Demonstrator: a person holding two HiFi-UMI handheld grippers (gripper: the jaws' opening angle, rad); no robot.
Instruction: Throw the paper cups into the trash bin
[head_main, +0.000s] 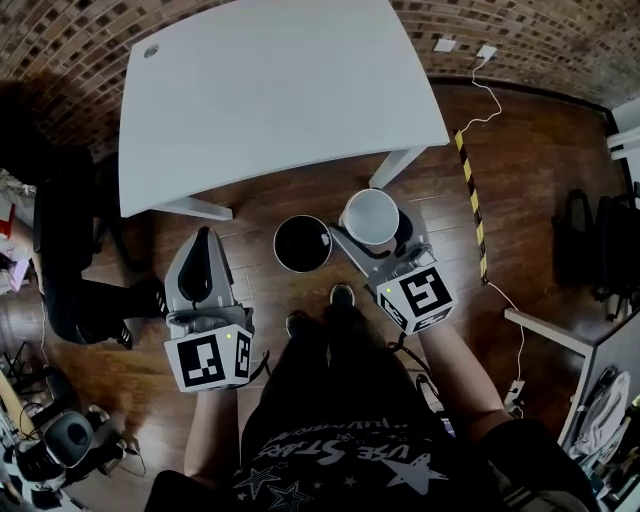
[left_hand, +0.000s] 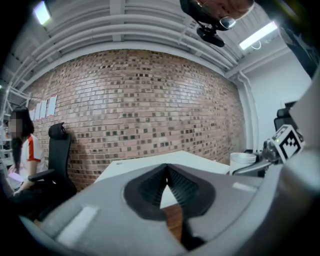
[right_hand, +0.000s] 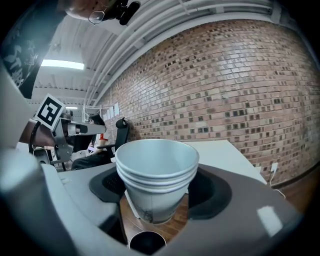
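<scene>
A stack of white paper cups (head_main: 371, 212) (right_hand: 157, 170), three rims nested, stands upright between my right gripper's (head_main: 374, 238) (right_hand: 159, 200) fingers, which are shut on it. The black round trash bin (head_main: 277, 243) stands on the wooden floor just left of the cups in the head view. In the right gripper view the bin (right_hand: 146, 243) shows below the cups' base. My left gripper (head_main: 205, 236) (left_hand: 167, 168) hangs left of the bin, its fingertips together with nothing between them.
A white table (head_main: 270, 90) (left_hand: 150, 164) stands beyond the bin, before a brick wall. A person (head_main: 70, 250) (left_hand: 20, 150) sits at the left by a black office chair (left_hand: 59, 150). Black-yellow floor tape (head_main: 470, 190) and another desk (head_main: 570, 340) lie to the right.
</scene>
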